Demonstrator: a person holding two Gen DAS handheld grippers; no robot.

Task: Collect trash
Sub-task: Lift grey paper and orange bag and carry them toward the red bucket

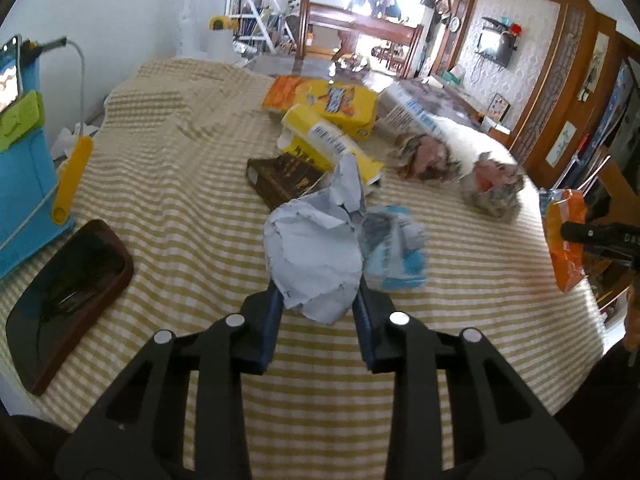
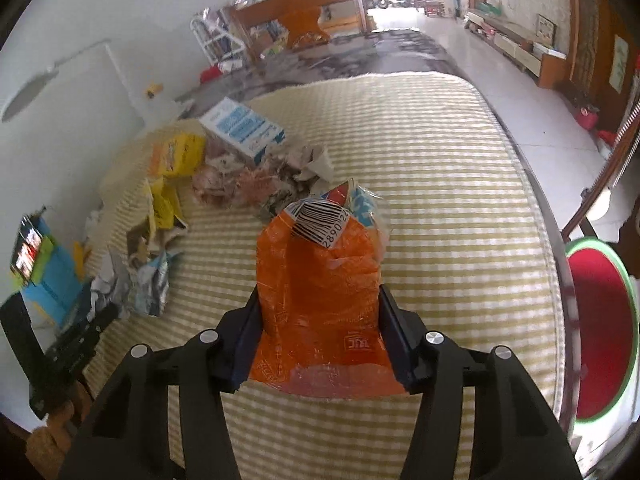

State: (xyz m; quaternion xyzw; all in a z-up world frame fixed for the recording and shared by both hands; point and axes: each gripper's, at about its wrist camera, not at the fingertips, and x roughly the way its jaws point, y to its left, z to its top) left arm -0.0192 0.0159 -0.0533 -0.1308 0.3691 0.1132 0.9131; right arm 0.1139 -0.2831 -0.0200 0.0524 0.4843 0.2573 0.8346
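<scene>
Two grippers: we see both clenched on trash, the left gripper [image 1: 318, 296] grasping a crumpled grey paper wad [image 1: 316, 248], the right gripper [image 2: 318, 320] grasping an orange plastic wrapper [image 2: 320, 300] with a barcode label at its top.
Left edge: a blue stand [image 1: 24, 184] holding a phone [image 1: 10, 72] rises at the table's left side, and a dark brown tray [image 1: 68, 300] lies flat just in front of it (both crowd that side).
Open room: in the right wrist view the striped yellow tablecloth [image 2: 460, 200] is bare across its right half up to the rounded edge.
Boxes counted: we count four cartons in the left view, a brown box [image 1: 284, 178], a yellow box [image 1: 320, 140], an orange-and-yellow box [image 1: 324, 100] and a white-and-blue box [image 1: 412, 110].
Loose wads counted: two pinkish crumpled wads [image 1: 424, 156] lie side by side to the right of the boxes; one blue-and-white wrapper [image 1: 396, 252] sits just beside the held paper.
In the way: the brown and yellow boxes lie directly beyond the left fingers.
Right edge: a red round stool [image 2: 600, 340] stands just off the table.
</scene>
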